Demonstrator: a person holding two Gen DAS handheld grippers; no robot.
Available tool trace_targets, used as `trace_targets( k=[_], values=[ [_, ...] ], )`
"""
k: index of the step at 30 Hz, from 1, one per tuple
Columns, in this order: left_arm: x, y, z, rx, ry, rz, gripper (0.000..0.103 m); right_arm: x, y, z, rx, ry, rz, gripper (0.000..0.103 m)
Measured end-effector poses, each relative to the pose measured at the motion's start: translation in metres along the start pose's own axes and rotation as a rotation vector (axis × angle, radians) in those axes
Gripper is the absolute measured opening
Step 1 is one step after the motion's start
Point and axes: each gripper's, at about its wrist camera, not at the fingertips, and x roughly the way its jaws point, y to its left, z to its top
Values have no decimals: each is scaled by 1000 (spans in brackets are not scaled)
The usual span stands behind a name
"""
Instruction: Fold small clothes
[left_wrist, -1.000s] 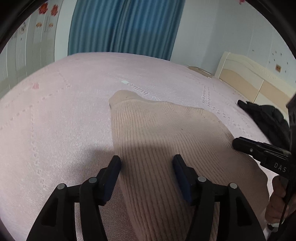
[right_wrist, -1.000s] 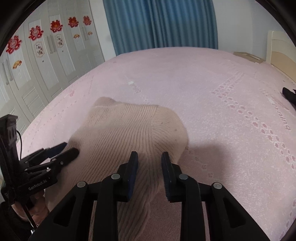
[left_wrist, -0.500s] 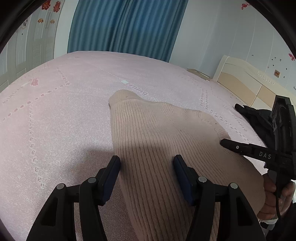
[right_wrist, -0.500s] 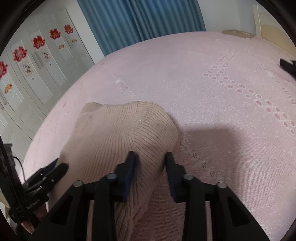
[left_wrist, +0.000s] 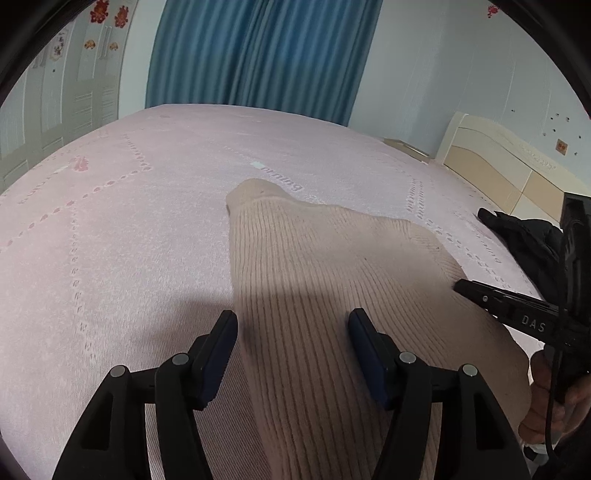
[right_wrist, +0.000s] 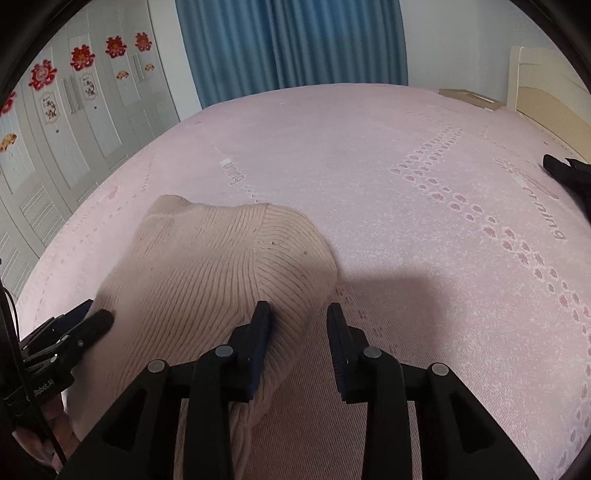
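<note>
Looking down along my left tongs (left_wrist: 291, 354), I see their jaws spread wide over the beige ribbed sweater (left_wrist: 332, 295), one pad outside its left edge over the pink bedspread (left_wrist: 110, 240), the other over the knit; nothing is pinched between them. The sweater lies on the near part of the bed, its narrow far end pointing toward the blue curtain (left_wrist: 258, 55).

My right tongs (right_wrist: 299, 332) are at the sweater's right edge and their jaws are opening. The left pad sits against the folded knit edge, the right pad stands clear over bare bedspread, so the cloth is not clamped. From the left view I see these tongs coming in from the right, tip touching the sweater's right border, a hand (left_wrist: 554, 406) on the grip below.

Room to move: the bedspread is bare to the left of the sweater and beyond its far end up to the curtain. To the right there is a broad open stretch before a black garment (right_wrist: 569, 173) lying near the bed's right edge by the cream headboard (left_wrist: 498, 162). White wardrobe doors (right_wrist: 55, 129) stand past the bed's left side.
</note>
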Motion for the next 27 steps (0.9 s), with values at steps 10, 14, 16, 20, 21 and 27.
trace_targets(
  k=[10,14,16,20,21,27],
  values=[
    [-23,-3,-9,-31,44,25,62,-30,1,-18,0,-11,11,37],
    [-40,-7,-14,-7,69,42,62,-37,-7,-30,79,33,78,37],
    [-51,-8,-20,6,75,59,61,-40,-8,-37,93,32,77,37],
    [-68,-5,-27,1,101,87,60,-49,-6,-47,80,40,6,36],
    [-75,-3,-27,-10,104,90,60,-53,-6,-50,88,40,10,36],
    [-112,-4,-20,-58,93,114,60,-86,10,-71,69,39,-49,37]
  ],
)
